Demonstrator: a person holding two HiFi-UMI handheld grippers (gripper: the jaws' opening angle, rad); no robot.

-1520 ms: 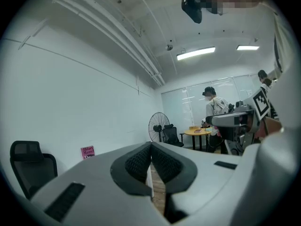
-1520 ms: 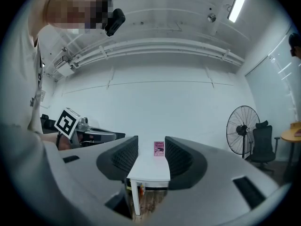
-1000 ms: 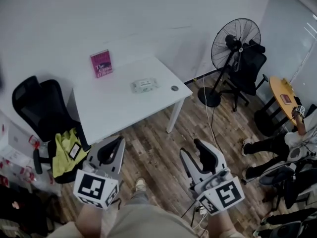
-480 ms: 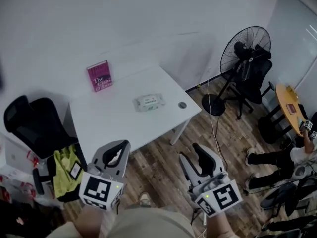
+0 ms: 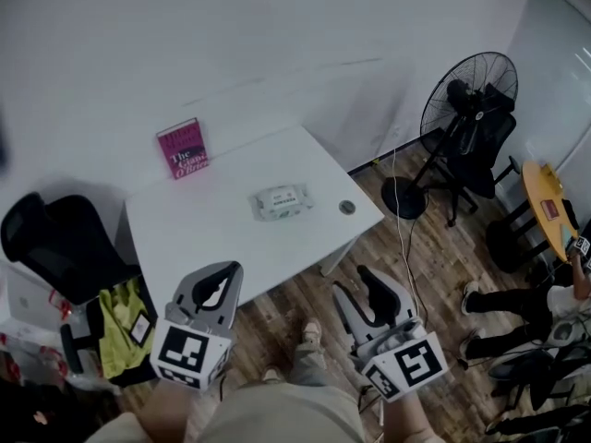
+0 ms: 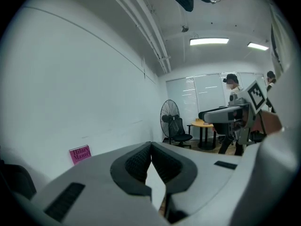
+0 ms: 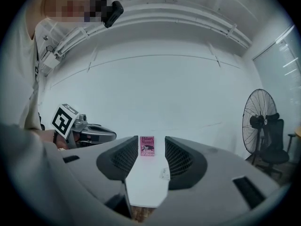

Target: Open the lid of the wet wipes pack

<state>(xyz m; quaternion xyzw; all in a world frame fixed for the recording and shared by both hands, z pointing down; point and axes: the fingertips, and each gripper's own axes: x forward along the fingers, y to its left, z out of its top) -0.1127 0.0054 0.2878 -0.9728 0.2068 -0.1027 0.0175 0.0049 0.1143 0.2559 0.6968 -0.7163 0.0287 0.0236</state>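
The wet wipes pack (image 5: 282, 201) lies flat on the white table (image 5: 222, 238), its lid down; in the right gripper view the pack (image 7: 164, 174) is a small shape far beyond the jaws. Both grippers hang short of the table's near edge, well away from the pack. My left gripper (image 5: 229, 269) is shut with nothing in it, its pads meeting at the tip (image 6: 151, 147). My right gripper (image 5: 362, 284) is open and empty, with the table showing between its jaws (image 7: 151, 145).
A pink book (image 5: 182, 148) stands against the wall at the table's back. A small round object (image 5: 347, 208) lies right of the pack. A black office chair (image 5: 55, 247) is at the left, a standing fan (image 5: 466, 100) and another chair at the right. People sit at the far right.
The table, pack and book have slid right and slightly down in the head view as the person steps nearer. Both grippers keep their pose and jaw state.
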